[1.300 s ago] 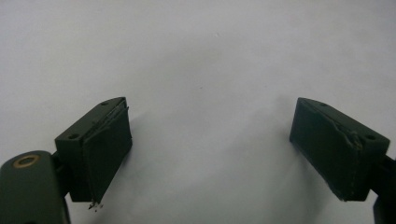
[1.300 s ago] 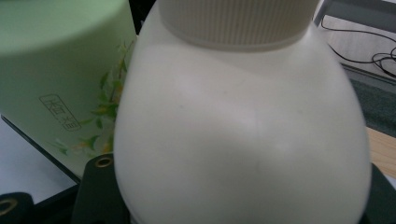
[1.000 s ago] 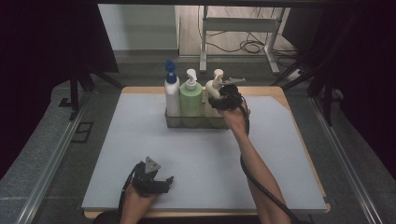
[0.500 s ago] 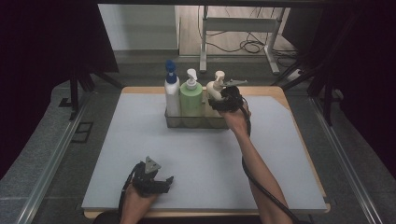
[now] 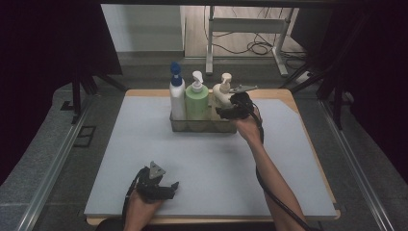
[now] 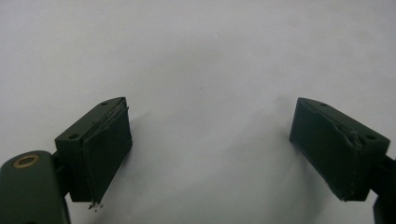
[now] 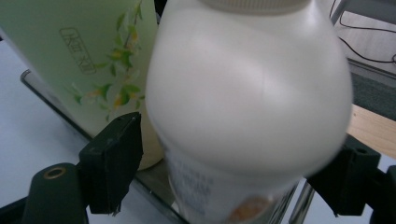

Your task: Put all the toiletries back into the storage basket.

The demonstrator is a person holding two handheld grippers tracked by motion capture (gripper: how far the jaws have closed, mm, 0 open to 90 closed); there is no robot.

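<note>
Right gripper (image 7: 233,158) jaws have just been opening, straddling the upright cream pump bottle (image 7: 247,107), pads apparently clear; left gripper (image 6: 210,154) is idling, jaws apart.

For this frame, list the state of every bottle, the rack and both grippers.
White bottle: upright in the clear rack, right end, between the right gripper's jaws.
Green bottle: upright, middle of the rack.
Blue-capped bottle: upright, left end of the rack.
Clear rack: standing on the table, holding three bottles.
Right gripper: jaws have just been opening around the white bottle, a gap at the left pad.
Left gripper: open, holding nothing, over the bare table.
</note>
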